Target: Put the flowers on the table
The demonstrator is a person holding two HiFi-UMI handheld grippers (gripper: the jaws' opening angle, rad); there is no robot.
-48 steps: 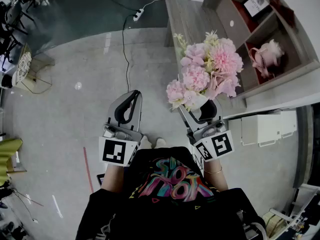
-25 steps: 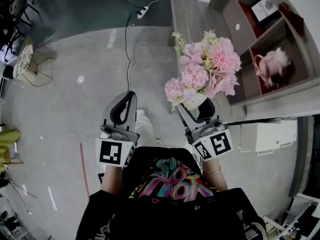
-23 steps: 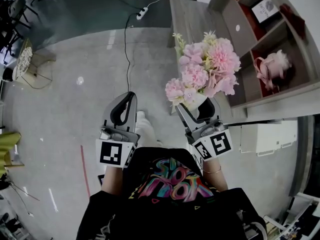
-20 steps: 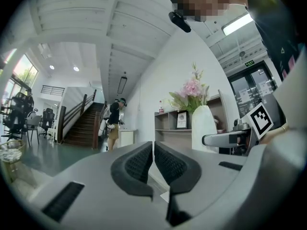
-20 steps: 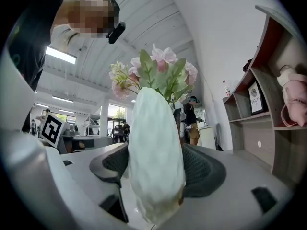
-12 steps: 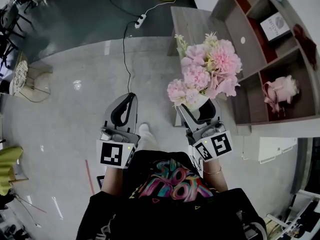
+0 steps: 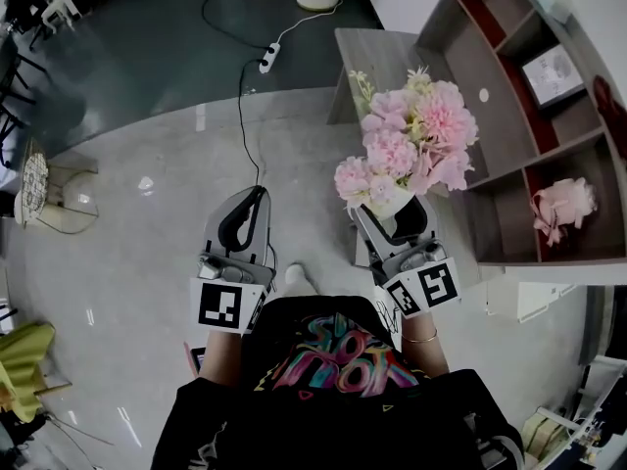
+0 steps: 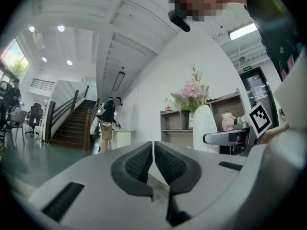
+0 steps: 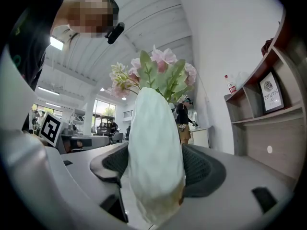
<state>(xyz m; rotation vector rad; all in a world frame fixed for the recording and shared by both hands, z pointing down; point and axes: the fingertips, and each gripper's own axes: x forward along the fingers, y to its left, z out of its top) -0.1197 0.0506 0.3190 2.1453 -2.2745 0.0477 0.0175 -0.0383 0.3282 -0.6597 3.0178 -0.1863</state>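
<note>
Your right tongs (image 7: pixel 397 218) clamp the vase (image 9: pixel 156 152) of flowers (image 7: pixel 413 145), aloft beside the worktop (image 7: pixel 377 57); carry it over upright and set it down gently (left tongs (image 8: pixel 153 161) are pressed together, empty).

**Floor, table and shelving**

A pale grey polished floor (image 7: pixel 127 262) is stretching under everything, meeting a darker teal floor strip (image 7: pixel 127 27) at the far side; a white plastic power strip (image 7: pixel 266 59) is lying near that boundary, with a thin black cable (image 7: pixel 242 116) trailing across the pale part; a grey wood-grain rectangular table (image 7: pixel 377 52) is standing beside an open grey-and-red wooden shelf unit (image 7: pixel 495 145); a soft pink bundle (image 7: pixel 566 207) is sitting in one compartment; a framed white card (image 7: pixel 552 71) is leaning in another.
</note>
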